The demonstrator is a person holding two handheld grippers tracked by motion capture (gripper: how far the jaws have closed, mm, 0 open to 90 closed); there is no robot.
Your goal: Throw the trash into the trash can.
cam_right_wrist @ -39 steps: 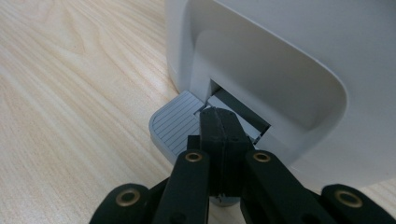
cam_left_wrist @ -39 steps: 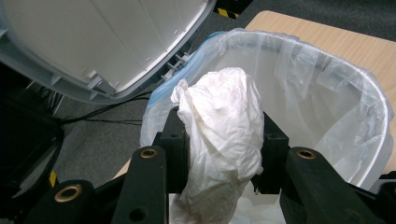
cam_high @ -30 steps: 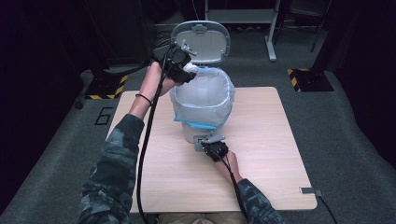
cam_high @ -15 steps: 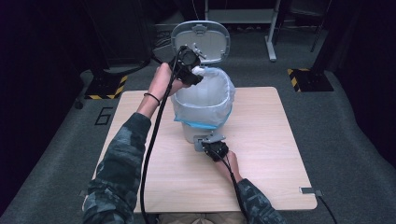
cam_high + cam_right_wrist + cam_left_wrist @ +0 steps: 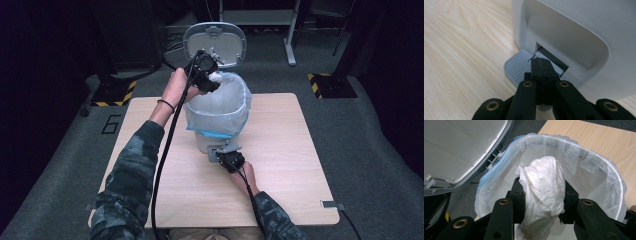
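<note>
A white pedal bin [image 5: 220, 117] lined with a clear bag [image 5: 579, 165] stands on the table, its grey lid [image 5: 215, 42] raised. My left gripper [image 5: 209, 76] hovers over the bin's far-left rim, shut on a crumpled white tissue [image 5: 544, 187] that hangs above the open bag. Down at the bin's front, my right gripper [image 5: 544, 70] is shut with its jaws together, pressing on the ribbed grey foot pedal [image 5: 517, 66]. In the high view the right gripper [image 5: 230, 159] sits at the base of the bin.
The wooden table [image 5: 300, 165] has bare room on both sides of the bin. A black cable [image 5: 167, 145] trails from the left gripper along the sleeve. Dark floor with yellow-black striped feet [image 5: 322, 85] surrounds the table.
The left gripper with the tissue has moved right, from beside the lid to over the bin's opening. The right gripper has stayed on the pedal.
</note>
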